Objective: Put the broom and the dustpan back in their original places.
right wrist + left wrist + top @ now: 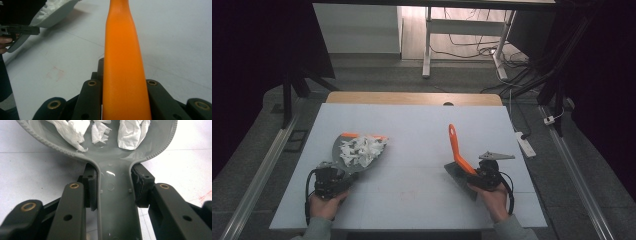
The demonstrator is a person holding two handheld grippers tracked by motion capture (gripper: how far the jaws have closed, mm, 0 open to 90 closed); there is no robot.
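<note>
Tongs point(113, 192) clamped on dustpan point(110, 152) handle; overhead, orange brush point(458, 150).

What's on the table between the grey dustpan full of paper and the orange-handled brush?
Nothing: in the high view, bare white table separates the dustpan from the brush.

On the table point(412, 190), the dustpan point(343, 150) with paper scraps point(361, 149) in it lies at the left, its handle in the left gripper point(331, 181), well apart from the brush point(458, 150) at the right, clamped in the right gripper point(484, 176).
</note>
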